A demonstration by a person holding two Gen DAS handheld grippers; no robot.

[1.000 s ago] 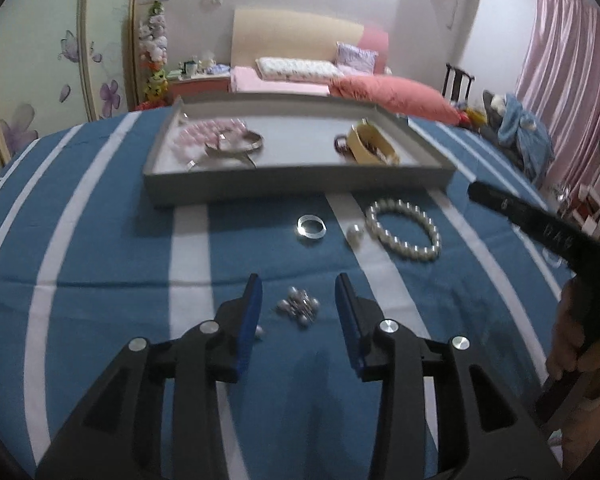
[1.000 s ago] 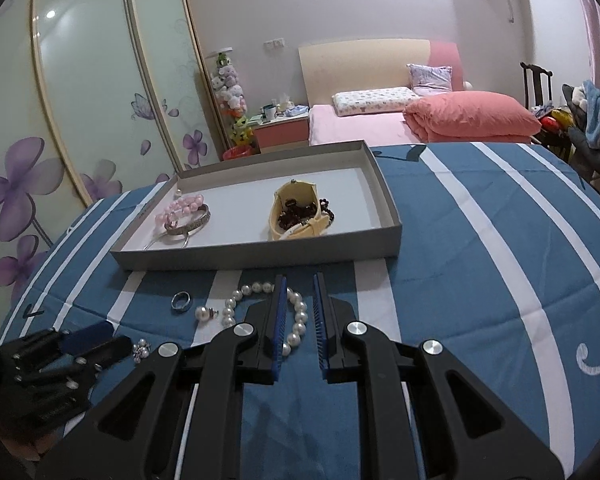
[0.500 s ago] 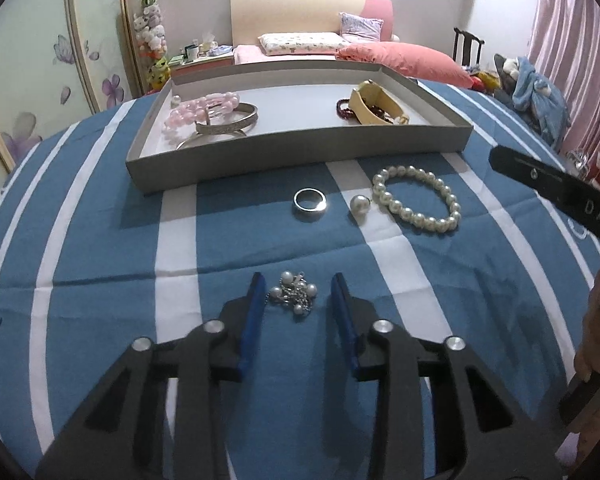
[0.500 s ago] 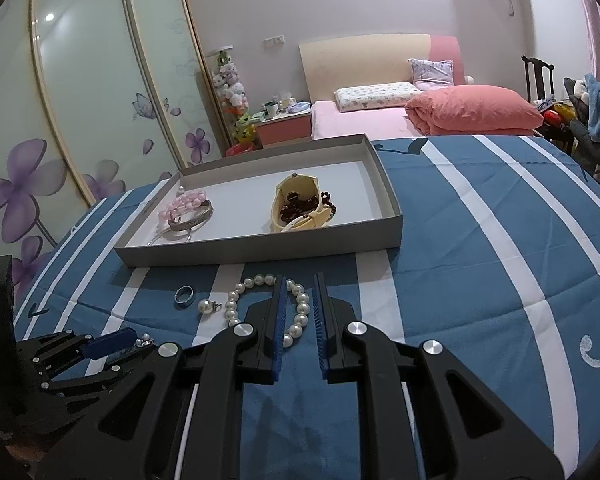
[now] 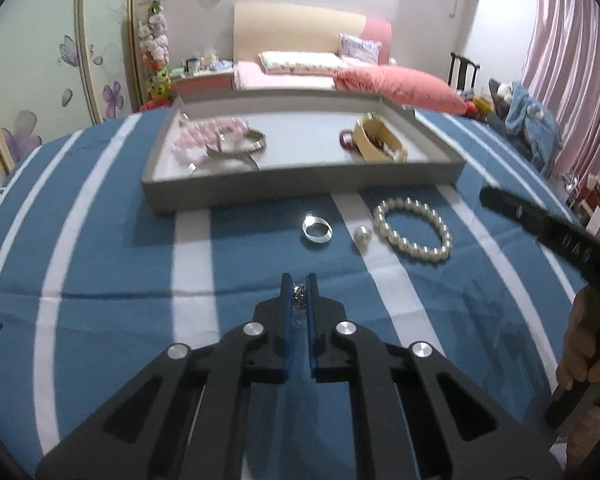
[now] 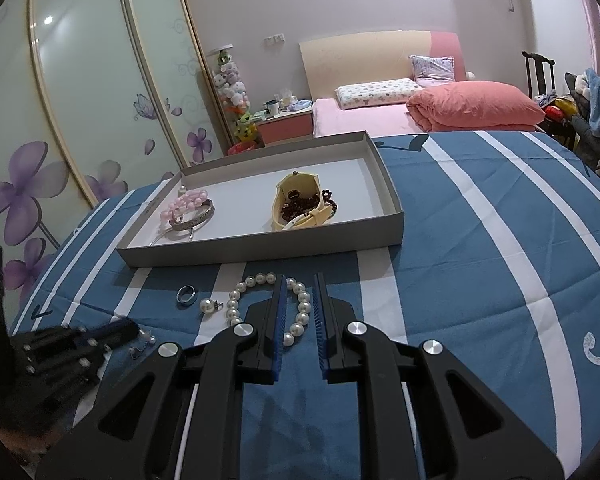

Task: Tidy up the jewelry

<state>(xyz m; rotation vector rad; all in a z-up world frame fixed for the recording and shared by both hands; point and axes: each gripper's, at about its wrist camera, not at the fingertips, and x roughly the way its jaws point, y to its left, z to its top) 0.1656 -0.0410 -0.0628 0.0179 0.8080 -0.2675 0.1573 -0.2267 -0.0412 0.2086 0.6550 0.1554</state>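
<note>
My left gripper [image 5: 299,285] is shut on a small beaded earring cluster [image 5: 299,295] just above the blue striped cloth. Ahead lie a silver ring [image 5: 316,229], a pearl earring [image 5: 362,235] and a white pearl bracelet [image 5: 413,227]. The grey tray [image 5: 300,184] behind them holds a pink bead bracelet [image 5: 204,136], a silver bangle [image 5: 236,148] and a cream pouch with dark beads [image 5: 380,142]. My right gripper [image 6: 300,286] hovers over the pearl bracelet [image 6: 236,300], fingers a narrow gap apart and empty.
The cloth [image 6: 480,240] covers a round table. The left gripper [image 6: 80,344] shows at the lower left of the right wrist view. A bed with a pink quilt [image 6: 472,108] and a wardrobe [image 6: 80,100] stand behind.
My left gripper has closed on the beaded earring cluster that lay between its open fingers and lifted it a little. The right gripper has barely moved.
</note>
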